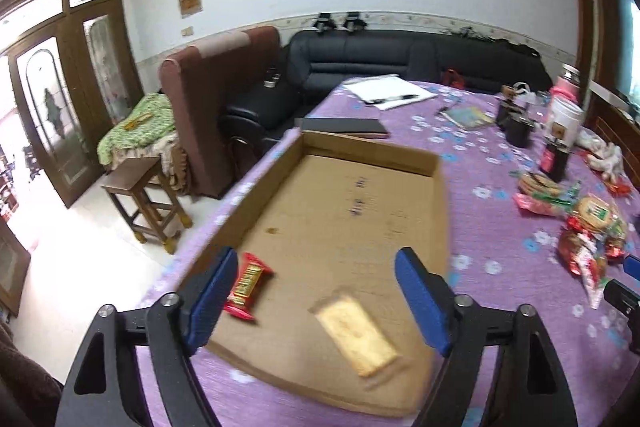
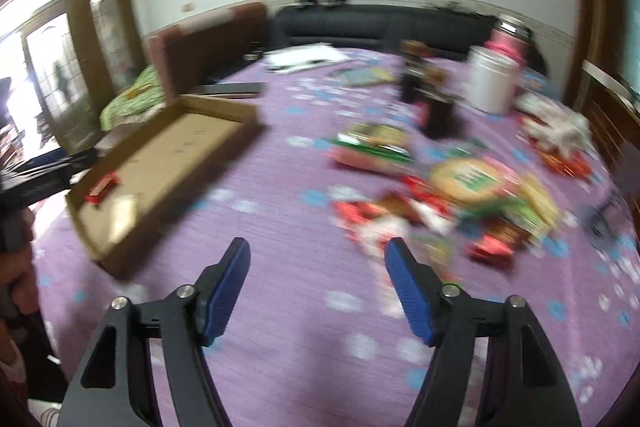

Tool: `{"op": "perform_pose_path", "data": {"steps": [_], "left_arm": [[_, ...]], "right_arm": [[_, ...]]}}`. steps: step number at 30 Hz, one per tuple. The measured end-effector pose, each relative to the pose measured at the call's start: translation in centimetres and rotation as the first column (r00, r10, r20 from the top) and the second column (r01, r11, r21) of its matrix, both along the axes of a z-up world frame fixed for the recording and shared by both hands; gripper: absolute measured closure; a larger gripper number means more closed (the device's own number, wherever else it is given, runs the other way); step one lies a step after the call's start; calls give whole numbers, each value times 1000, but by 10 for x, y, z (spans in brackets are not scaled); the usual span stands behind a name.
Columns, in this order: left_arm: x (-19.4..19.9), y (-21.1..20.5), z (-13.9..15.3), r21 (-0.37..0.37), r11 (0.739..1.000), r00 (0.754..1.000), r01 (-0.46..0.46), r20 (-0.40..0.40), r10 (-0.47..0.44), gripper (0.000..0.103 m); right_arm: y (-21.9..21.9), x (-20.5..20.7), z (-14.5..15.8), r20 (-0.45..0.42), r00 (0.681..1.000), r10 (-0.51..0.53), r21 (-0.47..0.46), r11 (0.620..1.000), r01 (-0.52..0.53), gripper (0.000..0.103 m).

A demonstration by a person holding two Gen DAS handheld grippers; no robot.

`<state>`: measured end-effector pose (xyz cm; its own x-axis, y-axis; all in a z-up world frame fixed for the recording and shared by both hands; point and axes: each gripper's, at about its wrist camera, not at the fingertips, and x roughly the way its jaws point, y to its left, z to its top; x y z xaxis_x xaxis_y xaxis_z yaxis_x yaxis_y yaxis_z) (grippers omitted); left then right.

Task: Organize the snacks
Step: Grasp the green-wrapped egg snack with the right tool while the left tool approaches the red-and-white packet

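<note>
left claw open, two snacks in tray

Black sofa, wooden stool

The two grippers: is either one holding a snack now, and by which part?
Nothing is held. The left gripper is open above the cardboard tray; the right gripper is open over the purple tablecloth.

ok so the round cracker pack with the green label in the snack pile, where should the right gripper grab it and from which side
Take the round cracker pack by its wrapper edge facing the right gripper, coming in from the near side, jaws open. It looks to lie flat as a wide disc, probably too broad to span, and other snacks crowd its far side. The view is blurred, so the exact edge is hard to place.
</note>
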<state>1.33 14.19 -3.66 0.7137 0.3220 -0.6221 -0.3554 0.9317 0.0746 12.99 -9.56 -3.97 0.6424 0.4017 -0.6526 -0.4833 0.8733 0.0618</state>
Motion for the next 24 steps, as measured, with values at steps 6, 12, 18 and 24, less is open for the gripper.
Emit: {"op": "perform_pose_path", "data": {"steps": [6,12,18,24], "left_arm": [[19,-42,-12,-64,993,994,99,-48,-102,15],[39,-79,-28,-118,979,979,164,-104,-176,15],[54,-97,-37,-131,974,970,186,-136,-204,15],[80,-112,-47,-146,964,954,221,-171,-244,15]], "right_arm": [[-52,17,-19,-52,994,-92,-12,996,91,33],[-41,28,-21,-1,999,-33,-49,998,33,33],[-35,58,-33,-57,998,-15,-62,998,12,52],[-37,78,-49,-112,993,-29,-47,999,24,57]]}}
